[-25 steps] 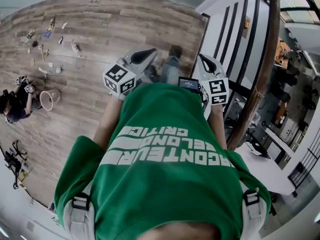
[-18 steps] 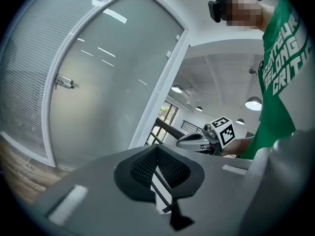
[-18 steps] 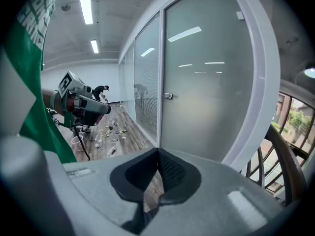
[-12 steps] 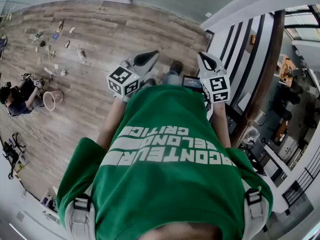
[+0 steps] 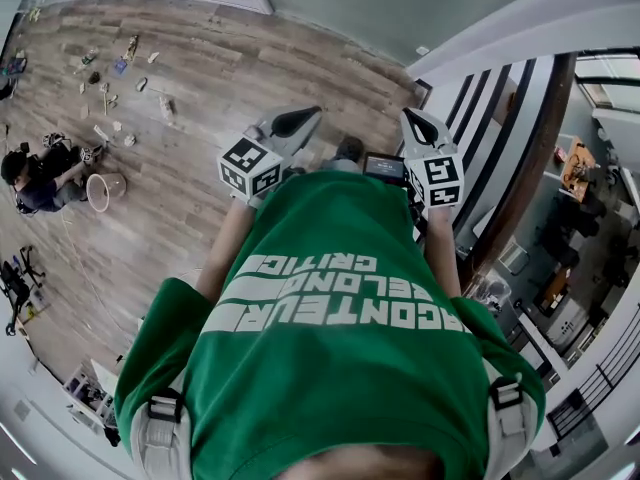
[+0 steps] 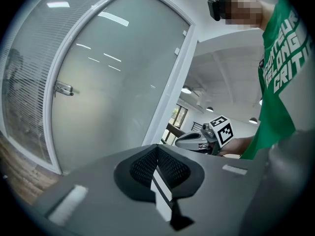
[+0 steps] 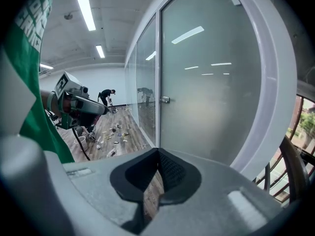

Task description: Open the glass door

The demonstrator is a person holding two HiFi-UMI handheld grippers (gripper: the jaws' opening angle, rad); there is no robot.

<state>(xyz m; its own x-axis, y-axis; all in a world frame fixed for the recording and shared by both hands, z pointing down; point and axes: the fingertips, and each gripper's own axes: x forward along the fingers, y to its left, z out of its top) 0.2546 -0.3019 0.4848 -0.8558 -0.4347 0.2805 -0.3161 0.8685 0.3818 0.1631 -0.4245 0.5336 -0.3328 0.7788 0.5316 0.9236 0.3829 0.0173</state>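
Observation:
The frosted glass door (image 6: 113,82) in its white frame stands ahead of me, its metal handle (image 6: 64,88) at the left in the left gripper view. In the right gripper view the same glass door (image 7: 211,82) fills the middle, and the handle (image 7: 165,100) sits on its left edge. My left gripper (image 5: 288,123) and right gripper (image 5: 420,128) are held out in front of the green shirt, both shut and holding nothing. Neither touches the door. The left gripper's (image 6: 157,149) tips are closed together, as are the right gripper's (image 7: 158,154).
A person (image 5: 40,183) crouches on the wood floor at the left by a white bucket (image 5: 101,192), with several small items (image 5: 110,78) scattered nearby. A railing with a wooden handrail (image 5: 525,158) runs along the right, over a lower level.
The head view has swung so that more of the grey wall at the top shows and the railing sits further right. Both grippers stay shut, close together in front of the chest.

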